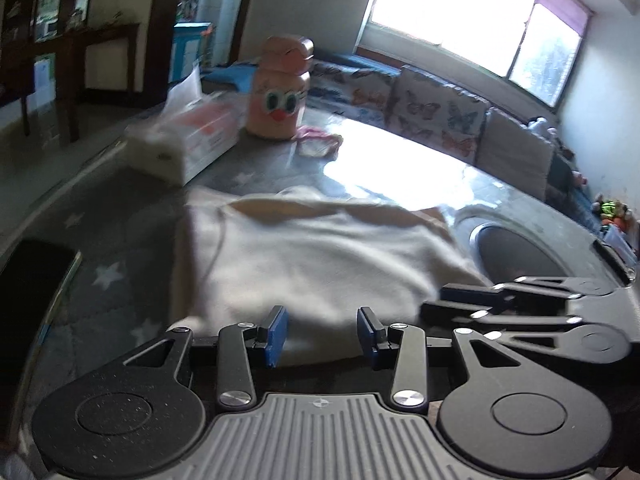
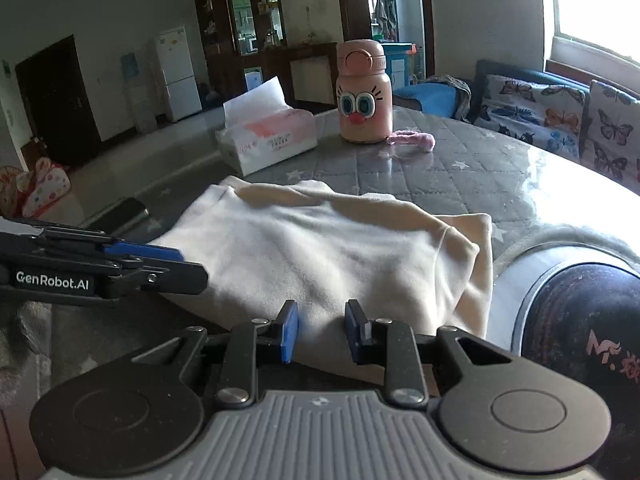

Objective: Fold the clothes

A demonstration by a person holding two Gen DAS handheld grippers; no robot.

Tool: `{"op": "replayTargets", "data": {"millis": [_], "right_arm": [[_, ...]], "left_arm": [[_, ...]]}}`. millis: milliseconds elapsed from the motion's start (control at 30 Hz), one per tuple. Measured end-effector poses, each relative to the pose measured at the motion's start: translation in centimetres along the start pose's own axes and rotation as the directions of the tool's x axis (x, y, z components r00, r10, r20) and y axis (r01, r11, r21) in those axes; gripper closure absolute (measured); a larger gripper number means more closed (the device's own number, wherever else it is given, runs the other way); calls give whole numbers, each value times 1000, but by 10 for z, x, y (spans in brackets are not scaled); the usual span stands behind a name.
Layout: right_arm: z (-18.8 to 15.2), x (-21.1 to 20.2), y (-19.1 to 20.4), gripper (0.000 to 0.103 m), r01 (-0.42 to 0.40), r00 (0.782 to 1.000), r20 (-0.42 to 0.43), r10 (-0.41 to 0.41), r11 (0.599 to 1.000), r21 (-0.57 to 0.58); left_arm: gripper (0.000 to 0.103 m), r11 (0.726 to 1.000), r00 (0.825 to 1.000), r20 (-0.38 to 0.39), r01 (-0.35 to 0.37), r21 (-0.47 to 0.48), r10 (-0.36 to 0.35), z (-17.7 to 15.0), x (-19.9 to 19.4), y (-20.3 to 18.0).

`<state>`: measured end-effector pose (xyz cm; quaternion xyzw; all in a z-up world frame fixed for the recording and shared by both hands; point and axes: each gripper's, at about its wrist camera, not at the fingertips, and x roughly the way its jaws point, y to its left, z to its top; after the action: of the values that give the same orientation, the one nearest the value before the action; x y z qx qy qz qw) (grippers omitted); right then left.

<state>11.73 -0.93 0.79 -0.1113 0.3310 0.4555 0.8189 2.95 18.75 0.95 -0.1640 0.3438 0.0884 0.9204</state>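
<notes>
A cream-white soft knit garment, partly folded, is laid flat on the grey quilted star-print table cover; its near hem is seen just ahead of both tools. The left gripper is held with its blue-padded jaws parted, nothing between them, the cloth edge lying at 12 o'clock from the tips. The right gripper is likewise spread apart and empty, hem at 12 o'clock. In the right wrist view the left tool is seen at 9 o'clock, beside the garment's left edge.

Beyond the garment, at 12 o'clock, a pink cartoon-face flask is stood upright. A white and pink tissue box is set at 11 o'clock. A small pink fuzzy item is laid just beside the flask.
</notes>
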Motion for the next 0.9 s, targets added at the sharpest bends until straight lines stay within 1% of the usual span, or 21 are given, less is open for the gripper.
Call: {"op": "replayTargets", "data": {"millis": [67, 100, 167, 200, 233, 267, 300, 333, 367, 400, 433, 500, 533, 567, 667, 700, 767, 900], "right_arm": [[1, -5, 1, 70, -1, 1000, 4, 1, 1000, -2], [1, -8, 2, 65, -2, 1000, 7, 2, 1000, -1], [-1, -13, 3, 62, 1, 1000, 10, -1, 1000, -6], [-2, -16, 4, 58, 3, 1000, 12, -3, 1000, -8], [-4, -18, 4, 51, 6, 1000, 14, -6, 1000, -7], [-6, -21, 5, 48, 8, 1000, 15, -8, 1000, -5], [-8, -23, 5, 46, 12, 1000, 17, -12, 1000, -1], [-10, -26, 5, 44, 17, 1000, 19, -17, 1000, 4], [-12, -28, 6, 41, 22, 1000, 22, -22, 1000, 8], [-14, -30, 6, 35, 25, 999, 23, -25, 1000, 15], [-16, -32, 5, 32, 26, 999, 24, -27, 999, 23], [-21, -36, 6, 28, 27, 999, 25, -28, 999, 34], [-23, -38, 6, 24, 30, 999, 24, -31, 999, 38], [-25, -39, 7, 22, 33, 999, 24, -34, 999, 40], [-32, -43, 9, 19, 42, 999, 20, -42, 998, 46], [-35, -44, 9, 17, 41, 999, 20, -42, 998, 50], [-39, -47, 11, 14, 39, 999, 21, -41, 997, 59], [-46, -53, 14, 8, 46, 999, 25, -48, 997, 66]], "left_arm": [[61, 1000, 1000, -4, 2, -11, -2, -3, -1, 2], [60, 1000, 1000, -1, 4, -13, -4, -4, -4, 2], [54, 1000, 1000, 5, 8, -16, -8, -6, -8, 1], [48, 1000, 1000, 9, 9, -17, -9, -7, -10, -1], [44, 1000, 1000, 12, 7, -16, -7, -9, -13, -2], [42, 1000, 1000, 16, 6, -15, -6, -10, -15, -3], [39, 1000, 1000, 19, 5, -14, -5, -11, -17, -4], [33, 1000, 1000, 21, 4, -13, -3, -12, -19, -5], [30, 1000, 1000, 25, -4, -12, 4, -14, -22, -6], [24, 1000, 1000, 29, -11, -11, 11, -16, -24, -7], [18, 1000, 999, 33, -19, -11, 20, -18, -26, -8], [13, 999, 999, 38, -28, -15, 28, -21, -30, -8], [11, 999, 999, 39, -32, -16, 33, -23, -32, -9], [10, 999, 999, 40, -37, -17, 37, -25, -34, -9], [3, 998, 997, 50, -56, -12, 56, -31, -40, -12], [0, 998, 997, 53, -59, -12, 59, -33, -42, -13], [0, 998, 997, 56, -56, -17, 57, -36, -45, -13], [0, 997, 994, 78, -74, -15, 75, -42, -51, -16]]}}
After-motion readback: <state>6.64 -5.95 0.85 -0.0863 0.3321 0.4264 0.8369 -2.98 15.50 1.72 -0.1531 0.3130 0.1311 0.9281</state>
